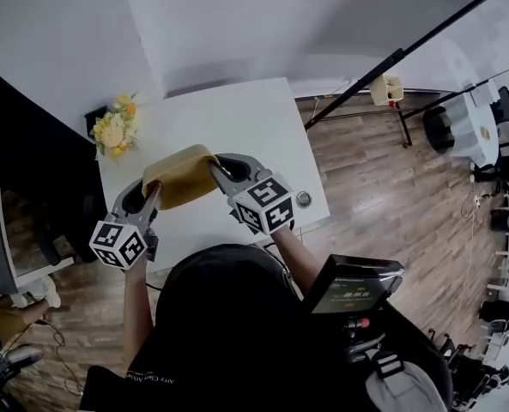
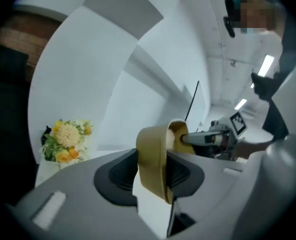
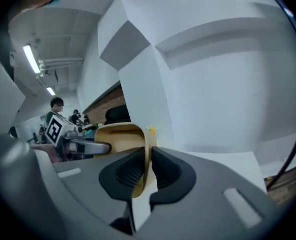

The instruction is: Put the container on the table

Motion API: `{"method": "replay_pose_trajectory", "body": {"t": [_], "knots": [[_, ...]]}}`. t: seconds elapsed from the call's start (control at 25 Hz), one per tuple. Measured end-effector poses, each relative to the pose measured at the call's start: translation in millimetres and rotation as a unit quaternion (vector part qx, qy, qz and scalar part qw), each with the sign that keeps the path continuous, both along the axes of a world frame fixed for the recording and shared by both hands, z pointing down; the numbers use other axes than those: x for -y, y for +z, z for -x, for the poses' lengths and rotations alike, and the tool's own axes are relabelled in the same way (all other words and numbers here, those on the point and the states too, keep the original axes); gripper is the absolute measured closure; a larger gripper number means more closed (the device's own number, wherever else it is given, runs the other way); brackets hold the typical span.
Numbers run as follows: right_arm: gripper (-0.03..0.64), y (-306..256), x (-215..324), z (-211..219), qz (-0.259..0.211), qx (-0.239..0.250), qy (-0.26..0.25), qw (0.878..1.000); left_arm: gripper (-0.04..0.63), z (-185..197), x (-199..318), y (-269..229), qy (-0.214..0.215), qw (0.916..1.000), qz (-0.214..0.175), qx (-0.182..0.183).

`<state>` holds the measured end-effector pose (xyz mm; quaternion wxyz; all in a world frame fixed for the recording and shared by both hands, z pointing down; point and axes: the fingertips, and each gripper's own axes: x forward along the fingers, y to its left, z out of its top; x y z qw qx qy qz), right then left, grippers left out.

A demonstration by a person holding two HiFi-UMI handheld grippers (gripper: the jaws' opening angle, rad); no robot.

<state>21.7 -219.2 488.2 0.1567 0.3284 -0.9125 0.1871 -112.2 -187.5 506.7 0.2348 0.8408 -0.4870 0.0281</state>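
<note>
The tan container (image 1: 182, 175) hung between the two tools over the near half of the white tabletop (image 1: 237, 127) - whether its underside touched the surface could not be told from any view. The left tool (image 1: 155, 194) was clamped on the container's left wall: in the left gripper view the thick tan wall ran up between the two dark ribbed pads, both pressed against it, one outside and one inside. The right tool (image 1: 215, 175) was closed on the opposite wall in the same way, its pads nearly together with the thin tan edge pinched between them. Each tool could be seen from the other's camera, reaching in at the far side of the container, and their marker cubes pointed back toward the person. Beyond the container and to its left, a bunch of yellow and cream flowers (image 1: 114, 130) stood at the tabletop's edge, well apart from it. To the container's right, near the tabletop's front corner, lay a small round thing (image 1: 303, 199) - too small to identify. A wooden floor (image 1: 391, 196) stretched away further right of the container.
</note>
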Motion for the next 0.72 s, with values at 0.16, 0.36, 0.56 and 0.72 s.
{"method": "replay_pose_trajectory", "body": {"t": [0.16, 0.36, 0.56, 0.72], "knots": [[0.577, 7.5, -4.1, -6.3, -0.022, -0.073, 0.02, 0.997, 0.48, -5.5, 0.8, 17.1, -0.039, 0.996, 0.007, 0.08], [0.548, 4.3, -14.9, -2.5, -0.07, -0.108, -0.051, 0.99, 0.508, -4.9, -5.5, 8.9, -0.026, 0.9968, -0.012, 0.074], [0.482, 3.5, -20.1, 7.9, -0.132, -0.167, -0.072, 0.974, 0.508, -12.0, -5.0, 11.0, 0.063, 0.992, -0.032, 0.104], [0.514, 21.5, -7.5, 1.2, -0.041, -0.136, -0.016, 0.99, 0.5, -7.8, 2.3, 22.3, 0.031, 0.9902, -0.014, 0.136]]}}
